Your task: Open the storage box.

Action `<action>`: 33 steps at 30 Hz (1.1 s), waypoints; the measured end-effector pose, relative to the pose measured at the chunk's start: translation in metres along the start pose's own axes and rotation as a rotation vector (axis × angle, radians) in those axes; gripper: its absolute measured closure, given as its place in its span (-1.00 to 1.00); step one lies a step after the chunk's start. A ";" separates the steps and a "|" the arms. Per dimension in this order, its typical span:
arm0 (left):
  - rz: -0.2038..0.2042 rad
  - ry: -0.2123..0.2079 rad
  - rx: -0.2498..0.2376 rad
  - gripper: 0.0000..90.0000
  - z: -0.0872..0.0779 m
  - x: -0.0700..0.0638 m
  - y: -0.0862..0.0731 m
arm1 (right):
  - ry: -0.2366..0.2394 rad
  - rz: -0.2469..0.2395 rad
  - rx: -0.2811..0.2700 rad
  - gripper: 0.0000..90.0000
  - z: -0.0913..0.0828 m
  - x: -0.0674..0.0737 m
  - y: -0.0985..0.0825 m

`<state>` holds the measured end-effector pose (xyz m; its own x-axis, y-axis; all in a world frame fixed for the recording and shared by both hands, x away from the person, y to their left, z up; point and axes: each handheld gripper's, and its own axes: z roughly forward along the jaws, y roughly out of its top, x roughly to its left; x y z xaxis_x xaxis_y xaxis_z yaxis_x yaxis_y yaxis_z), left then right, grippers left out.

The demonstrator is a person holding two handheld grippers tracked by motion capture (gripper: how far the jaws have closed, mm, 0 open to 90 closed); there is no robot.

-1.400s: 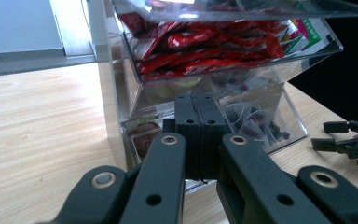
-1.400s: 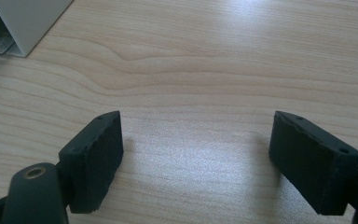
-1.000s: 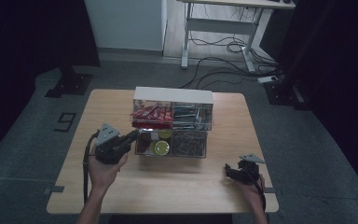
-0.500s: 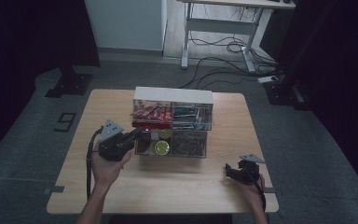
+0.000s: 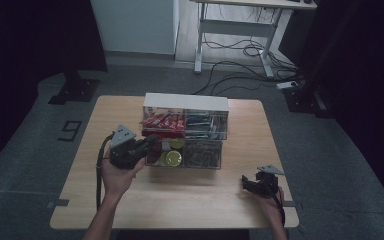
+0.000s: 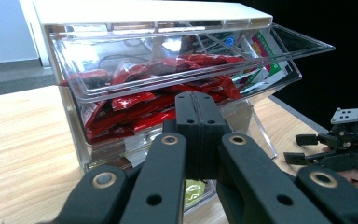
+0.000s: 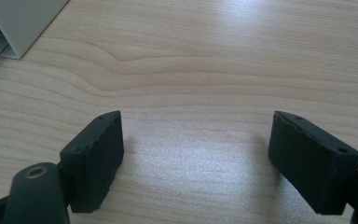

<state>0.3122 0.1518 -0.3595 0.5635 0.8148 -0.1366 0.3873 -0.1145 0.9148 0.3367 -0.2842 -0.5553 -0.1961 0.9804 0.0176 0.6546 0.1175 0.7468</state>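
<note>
Organizer: a clear four-bin organizer (image 5: 185, 131) with a white top stands mid-tabletop (image 5: 105, 200).
Upper left bin: this bin (image 6: 168, 74), full of red packets (image 6: 144, 100), is tipped open toward the person.
Left gripper: the left gripper (image 6: 196, 112) has its jaws pressed together, nothing between them, just in front of that bin's lower edge.
Change: over the last second it has moved in from left of the organizer to its front face.
Meaning: likely about to push the bin shut or reach inside; I cannot tell which.
Right gripper: the right gripper (image 7: 196, 154), jaws spread and empty, hangs low over bare wood near the front right corner, unchanged.
</note>
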 end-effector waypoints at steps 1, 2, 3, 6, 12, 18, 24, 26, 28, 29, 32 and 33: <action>-0.001 -0.002 0.001 1.00 0.001 0.000 0.000 | 0.000 0.000 0.000 -0.60 0.000 0.000 0.000; -0.002 -0.003 0.003 1.00 0.001 0.000 0.000 | 0.000 0.000 0.000 -0.60 0.000 0.000 0.000; -0.002 -0.005 0.005 1.00 0.002 0.000 0.000 | 0.000 0.000 0.000 -0.60 0.000 0.000 0.000; -0.004 -0.008 0.010 1.00 0.005 0.000 0.001 | 0.000 0.000 0.000 -0.60 0.000 0.000 0.000; -0.007 -0.013 0.022 1.00 0.011 0.001 0.001 | 0.000 0.000 0.000 -0.60 0.000 0.000 0.000; -0.010 -0.021 0.032 1.00 0.018 0.001 0.003 | 0.000 0.000 0.000 -0.60 0.000 0.000 0.000; -0.017 -0.031 0.037 1.00 0.023 0.001 0.005 | 0.000 0.001 0.000 -0.60 0.000 0.000 0.000; -0.019 -0.033 0.040 1.00 0.024 0.001 0.005 | 0.000 0.001 0.000 -0.60 0.000 0.000 0.000; -0.021 -0.034 0.041 1.00 0.025 0.002 0.005 | 0.000 0.001 0.000 -0.60 0.000 0.000 0.000; -0.022 -0.036 0.041 1.00 0.026 0.002 0.005 | 0.001 0.001 0.000 -0.60 0.000 0.000 0.000; -0.022 -0.041 0.043 1.00 0.027 0.003 0.006 | 0.001 0.001 0.001 -0.60 0.000 0.000 0.000; -0.022 -0.041 0.043 1.00 0.027 0.003 0.007 | 0.001 0.000 0.001 -0.60 0.000 0.000 0.000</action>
<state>0.3362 0.1378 -0.3641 0.5832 0.7937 -0.1730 0.4305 -0.1213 0.8944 0.3367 -0.2844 -0.5552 -0.1970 0.9802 0.0186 0.6556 0.1176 0.7459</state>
